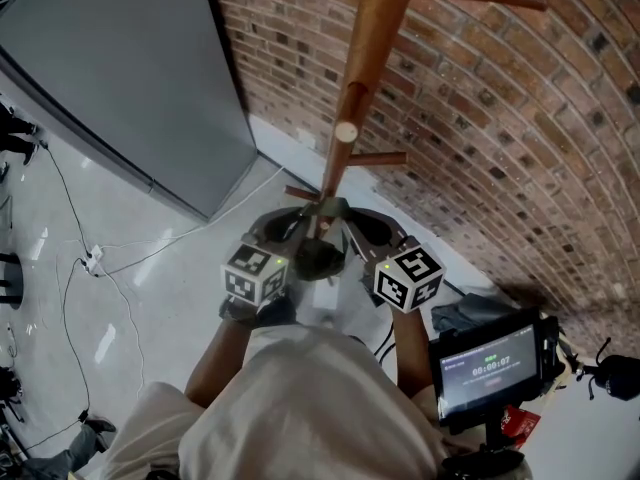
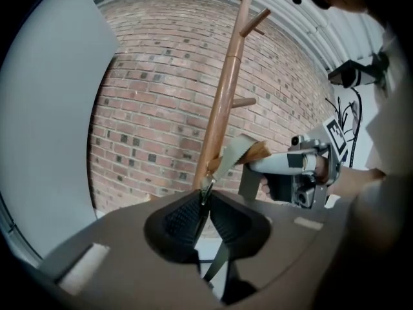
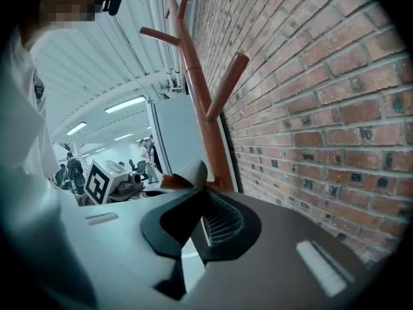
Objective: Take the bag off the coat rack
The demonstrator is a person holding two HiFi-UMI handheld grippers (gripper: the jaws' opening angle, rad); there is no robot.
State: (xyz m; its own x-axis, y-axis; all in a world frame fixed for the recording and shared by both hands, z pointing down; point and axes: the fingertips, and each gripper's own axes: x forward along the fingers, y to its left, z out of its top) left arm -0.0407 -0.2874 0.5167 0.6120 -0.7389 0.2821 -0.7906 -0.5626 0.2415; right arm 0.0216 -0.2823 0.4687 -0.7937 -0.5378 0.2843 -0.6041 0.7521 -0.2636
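- Bag of dark olive fabric [image 1: 320, 256] hangs low on the brown wooden coat rack [image 1: 352, 98], on the near side of its pole and between the two grippers. The head view shows only a small part of it.
- Its grey-beige webbing strap [image 2: 233, 150] runs up and over a short wooden peg [image 2: 257, 151] low on the rack.
- The left gripper [image 2: 205, 197] has its black ribbed jaws almost together. They are clamped on a thin part of the strap just below a small metal fitting [image 2: 208, 183], close to the left of the pole.
- The right gripper [image 3: 195, 187] has its jaws pressed together on a fold of the same strap. The rounded end of the fold stands up above the tips, and the rack's pole rises just beyond.
- A red brick wall [image 1: 500, 118] stands on the far side of the rack, and a flat grey panel [image 1: 120, 78] leans to the left of it.
- Thin cables [image 1: 95, 260] trail across the pale glossy floor [image 1: 50, 298] at the left.
- A small black screen [image 1: 490, 363] sits at the near right.
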